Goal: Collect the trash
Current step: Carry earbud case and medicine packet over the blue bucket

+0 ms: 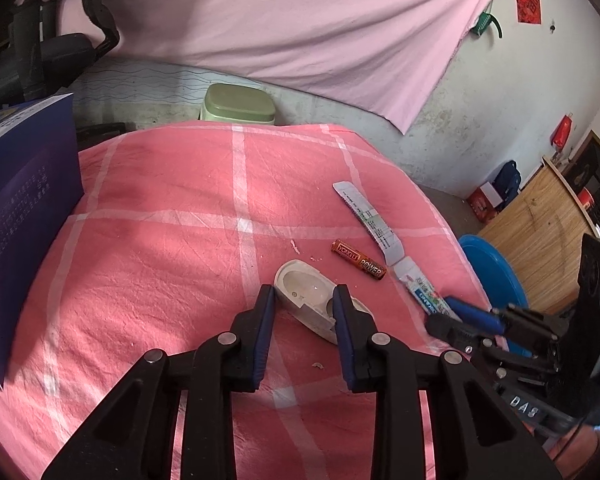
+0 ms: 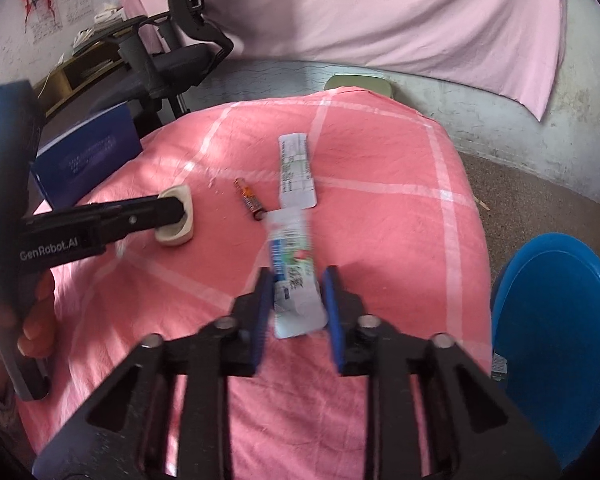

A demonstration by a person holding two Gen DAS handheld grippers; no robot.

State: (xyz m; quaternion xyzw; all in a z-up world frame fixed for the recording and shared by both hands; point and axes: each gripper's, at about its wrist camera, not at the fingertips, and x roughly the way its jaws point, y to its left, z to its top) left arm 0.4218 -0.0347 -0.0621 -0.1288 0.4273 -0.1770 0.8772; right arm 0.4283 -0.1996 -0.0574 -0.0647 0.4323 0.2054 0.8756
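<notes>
I see a pink checked cloth (image 1: pixel 180 208) on my table. A dark blue book (image 1: pixel 24 208) stands at its left edge. A green stool (image 1: pixel 238 105) sits behind it, under a hanging pink sheet (image 1: pixel 300 20).

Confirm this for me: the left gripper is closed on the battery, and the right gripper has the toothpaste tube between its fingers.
Not quite. The left gripper is on the white plastic case, not the battery, which lies loose on the cloth, as the left wrist view shows. The right gripper does straddle the toothpaste tube.
</notes>
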